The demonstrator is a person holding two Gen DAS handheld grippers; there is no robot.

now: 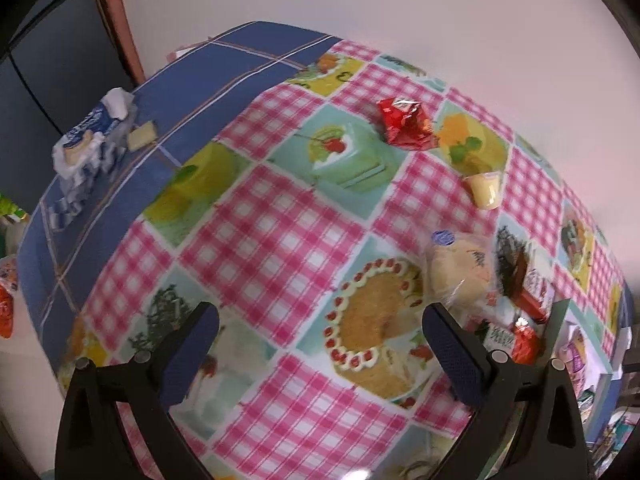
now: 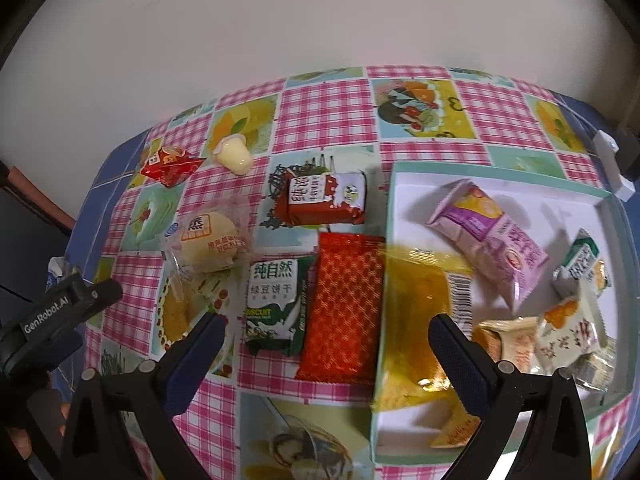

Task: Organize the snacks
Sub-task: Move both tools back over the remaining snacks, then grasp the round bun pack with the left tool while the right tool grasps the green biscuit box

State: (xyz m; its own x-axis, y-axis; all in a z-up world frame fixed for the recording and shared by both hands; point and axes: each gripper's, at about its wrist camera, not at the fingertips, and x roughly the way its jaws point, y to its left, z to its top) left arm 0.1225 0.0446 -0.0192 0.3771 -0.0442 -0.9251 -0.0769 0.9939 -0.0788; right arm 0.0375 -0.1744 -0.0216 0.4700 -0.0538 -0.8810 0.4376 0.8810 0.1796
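Observation:
My right gripper (image 2: 324,332) is open and empty above loose snacks: a green biscuit pack (image 2: 276,304), an orange-red packet (image 2: 344,304), a red-brown pack (image 2: 326,198), a wrapped bun (image 2: 212,246), a yellow jelly cup (image 2: 234,154) and a red foil pack (image 2: 170,164). A yellow packet (image 2: 416,320) lies over the edge of the white box (image 2: 520,188), which holds a purple pack (image 2: 492,236) and several others. My left gripper (image 1: 320,340) is open and empty over the cloth, left of the bun (image 1: 460,272). The jelly cup (image 1: 486,190) and red foil pack (image 1: 406,126) lie beyond.
A checked cloth with cake pictures (image 1: 280,232) covers the table over a blue cloth (image 1: 224,76). A blue-white tissue pack (image 1: 92,148) lies at the far left. The left gripper's body (image 2: 60,316) shows at the left in the right wrist view. A wall stands behind the table.

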